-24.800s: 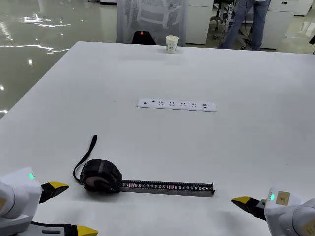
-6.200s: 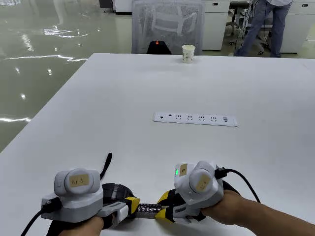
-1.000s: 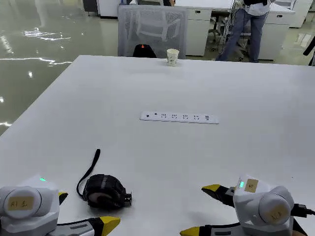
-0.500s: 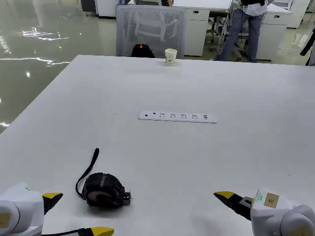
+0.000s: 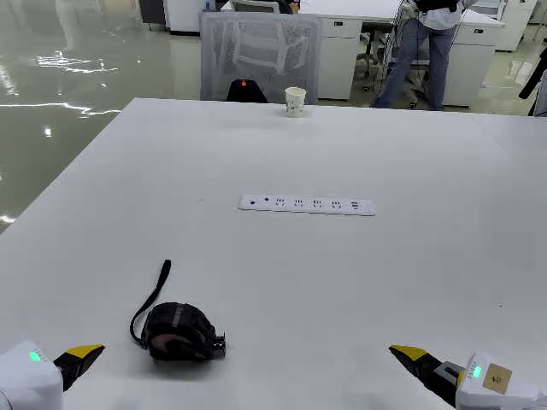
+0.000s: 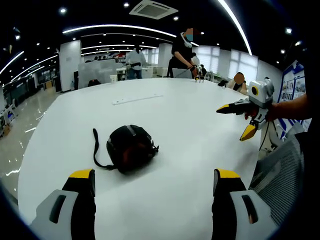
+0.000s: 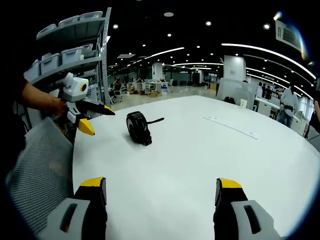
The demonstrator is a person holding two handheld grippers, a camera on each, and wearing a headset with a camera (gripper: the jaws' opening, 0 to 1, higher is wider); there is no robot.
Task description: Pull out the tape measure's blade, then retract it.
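Note:
The black tape measure (image 5: 178, 331) lies on the white table (image 5: 385, 273) near the front left, blade fully in, its black wrist strap (image 5: 149, 295) trailing toward the back. My left gripper (image 6: 155, 177) is open and empty, a short way back from the tape measure (image 6: 131, 147); its yellow fingertip (image 5: 81, 351) shows at the bottom left corner. My right gripper (image 7: 160, 185) is open and empty too, farther off to the right of the tape measure (image 7: 137, 126), with one fingertip (image 5: 410, 352) at the bottom right. Each gripper view catches the other gripper, the right (image 6: 235, 120) and the left (image 7: 97, 121).
A white power strip (image 5: 306, 205) lies across the middle of the table. A paper cup (image 5: 295, 100) stands at the far edge, with a mesh chair (image 5: 256, 55) behind it. A person (image 5: 427, 43) stands at the back right beside white cabinets.
Both grippers have drawn back toward me and apart, away from the tape measure. The tape measure has stayed in place with its blade in.

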